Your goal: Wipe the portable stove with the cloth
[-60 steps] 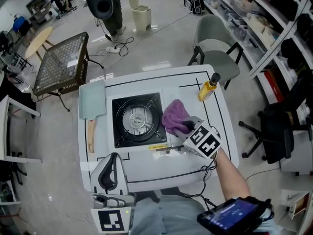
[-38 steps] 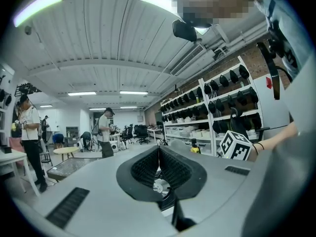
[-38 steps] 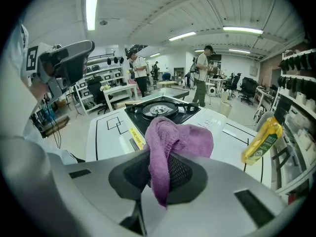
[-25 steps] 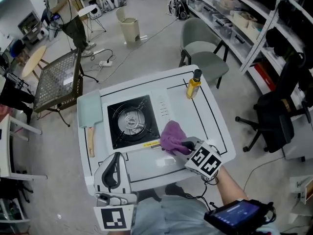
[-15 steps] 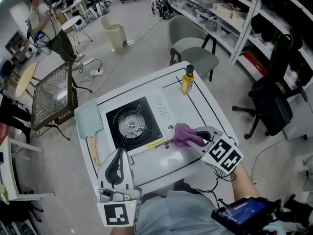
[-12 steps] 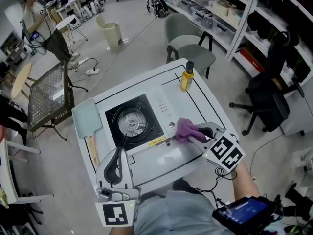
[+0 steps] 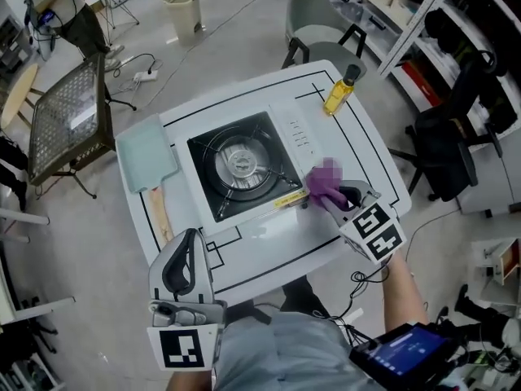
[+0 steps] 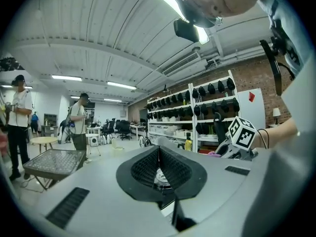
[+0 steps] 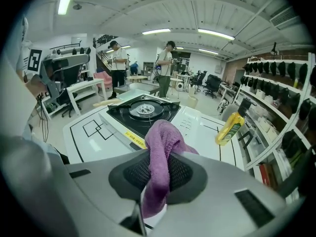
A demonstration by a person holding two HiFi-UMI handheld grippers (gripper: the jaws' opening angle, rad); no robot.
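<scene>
The portable stove [image 7: 240,165], white with a black burner top, sits mid-table. My right gripper [image 7: 340,192] is shut on a purple cloth [image 7: 326,182], which rests at the front-right corner of the stove, beside its control panel [image 7: 299,137]. In the right gripper view the cloth [image 9: 162,137] hangs bunched between the jaws, with the stove [image 9: 143,110] just beyond. My left gripper [image 7: 186,261] hovers over the table's front-left part, apart from the stove, its pads [image 8: 159,163] together with nothing between them.
A yellow bottle [image 7: 340,91] stands at the table's far right corner. A pale green board with a wooden handle [image 7: 148,157] lies left of the stove. A grey chair [image 7: 319,16], a black office chair [image 7: 444,149] and a mesh table [image 7: 63,116] surround the white table [image 7: 269,247].
The right gripper has carried the cloth from the stove's front edge to its front-right corner. The left gripper has come in over the table's front left. The head view has shifted.
</scene>
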